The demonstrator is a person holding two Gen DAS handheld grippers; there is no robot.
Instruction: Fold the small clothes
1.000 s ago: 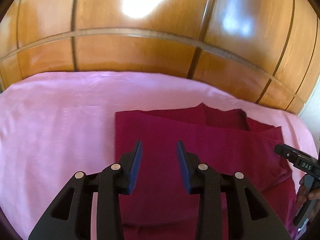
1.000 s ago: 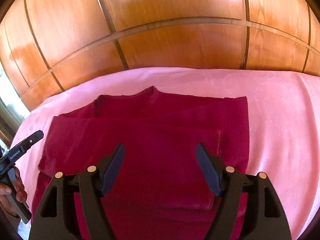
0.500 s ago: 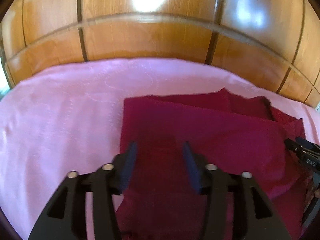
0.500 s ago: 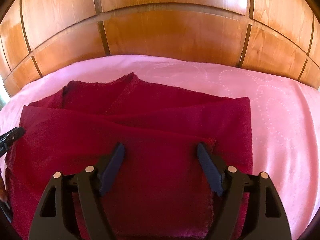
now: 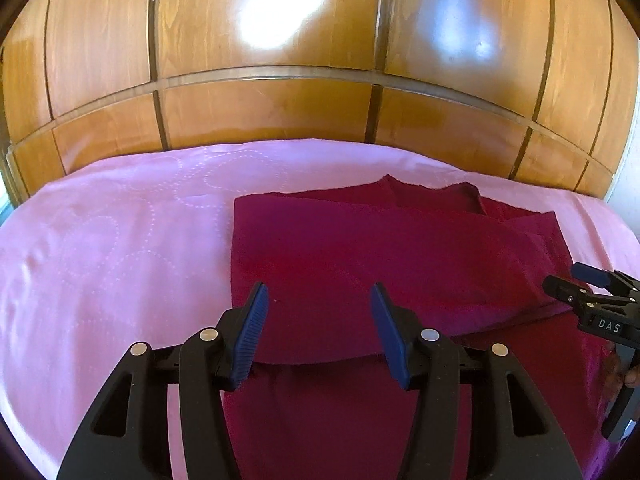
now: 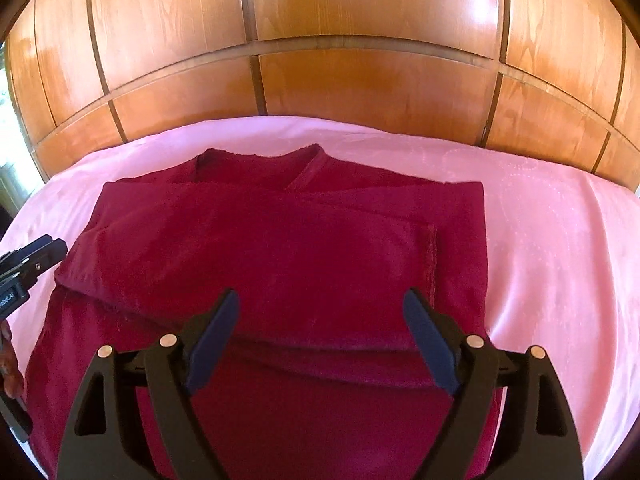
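A dark red garment (image 5: 380, 264) lies flat on a pink bedsheet (image 5: 120, 240), with its sleeves folded in across the body. It also fills the middle of the right wrist view (image 6: 280, 256), neckline at the far edge. My left gripper (image 5: 318, 322) is open and empty, hovering over the garment's left part. My right gripper (image 6: 320, 332) is open wide and empty, above the garment's middle. The right gripper also shows at the right edge of the left wrist view (image 5: 588, 292). The left gripper shows at the left edge of the right wrist view (image 6: 28, 264).
A glossy wooden panelled headboard (image 5: 280, 100) rises behind the bed and also fills the top of the right wrist view (image 6: 360, 80). Bare pink sheet (image 6: 560, 240) lies to the right of the garment.
Both grippers have pulled back and risen a little, so more of the sheet and headboard shows. The left gripper's jaws have opened wider. The garment has not moved.
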